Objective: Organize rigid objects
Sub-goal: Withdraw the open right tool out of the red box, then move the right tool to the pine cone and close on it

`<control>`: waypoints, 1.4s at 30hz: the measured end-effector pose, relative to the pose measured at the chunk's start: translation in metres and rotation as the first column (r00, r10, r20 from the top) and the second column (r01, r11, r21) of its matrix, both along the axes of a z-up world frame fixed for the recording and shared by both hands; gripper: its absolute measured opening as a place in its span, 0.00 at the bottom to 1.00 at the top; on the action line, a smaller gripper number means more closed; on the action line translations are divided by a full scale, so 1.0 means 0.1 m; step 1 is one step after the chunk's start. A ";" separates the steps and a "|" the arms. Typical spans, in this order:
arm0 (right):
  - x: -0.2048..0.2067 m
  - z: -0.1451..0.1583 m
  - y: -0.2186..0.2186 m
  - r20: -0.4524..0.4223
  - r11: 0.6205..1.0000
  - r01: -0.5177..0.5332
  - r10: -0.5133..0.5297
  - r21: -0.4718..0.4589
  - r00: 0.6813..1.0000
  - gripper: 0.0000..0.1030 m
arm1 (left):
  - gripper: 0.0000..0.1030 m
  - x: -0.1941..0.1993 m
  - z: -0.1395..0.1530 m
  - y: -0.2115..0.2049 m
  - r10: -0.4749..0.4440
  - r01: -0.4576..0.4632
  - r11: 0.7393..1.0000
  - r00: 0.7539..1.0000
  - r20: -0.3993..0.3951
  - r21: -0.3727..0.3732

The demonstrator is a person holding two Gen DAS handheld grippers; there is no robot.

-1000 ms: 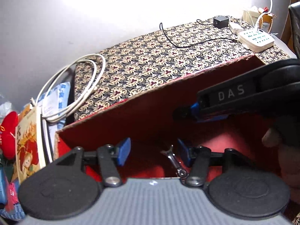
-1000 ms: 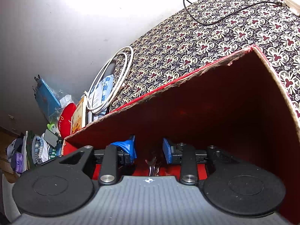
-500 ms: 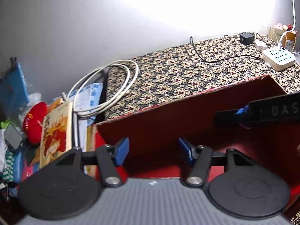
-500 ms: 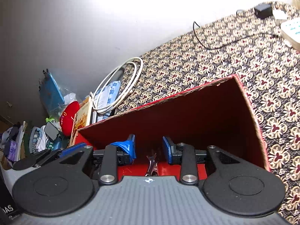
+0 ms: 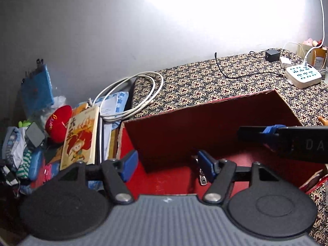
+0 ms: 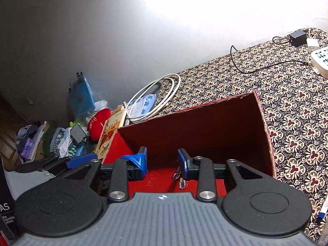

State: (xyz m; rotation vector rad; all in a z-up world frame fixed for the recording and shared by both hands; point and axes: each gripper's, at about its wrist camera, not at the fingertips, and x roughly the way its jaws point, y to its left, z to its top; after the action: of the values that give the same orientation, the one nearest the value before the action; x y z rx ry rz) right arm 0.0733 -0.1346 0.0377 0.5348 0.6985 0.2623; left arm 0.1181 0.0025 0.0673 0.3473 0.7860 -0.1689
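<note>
My left gripper (image 5: 166, 164) hangs over the red box (image 5: 205, 127) at lower centre, jaws just widened, nothing between them. My right gripper (image 6: 162, 162) stands apart, empty. The metal wrench (image 6: 180, 176) lies on the box floor.

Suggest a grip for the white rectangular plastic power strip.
Pinch the white rectangular plastic power strip across its long sides, from above, at the near half: it lies flat on the patterned cloth, and a white plug sits in its far end.
</note>
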 end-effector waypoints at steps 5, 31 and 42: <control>-0.14 0.05 0.02 0.011 0.999 -0.042 0.042 -0.002 0.999 0.16 | 0.70 -0.17 0.05 -0.05 0.018 -0.018 1.000 1.000 -0.004 0.002; -0.68 0.08 -0.10 0.011 0.980 -0.182 0.182 0.080 0.983 0.16 | 0.73 -0.82 0.15 -0.18 0.116 -0.116 0.992 0.993 -0.020 0.040; -0.82 -0.01 -0.19 -0.017 0.970 -0.221 0.224 0.103 0.974 0.16 | 0.73 -0.97 0.06 -0.22 0.141 -0.140 0.990 0.989 -0.050 0.032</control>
State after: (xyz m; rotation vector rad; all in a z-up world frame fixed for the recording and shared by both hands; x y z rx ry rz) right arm -0.0092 -0.1536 0.0369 0.5572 0.7775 0.5032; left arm 0.0213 -0.0198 0.0732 0.3137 0.8624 -0.0348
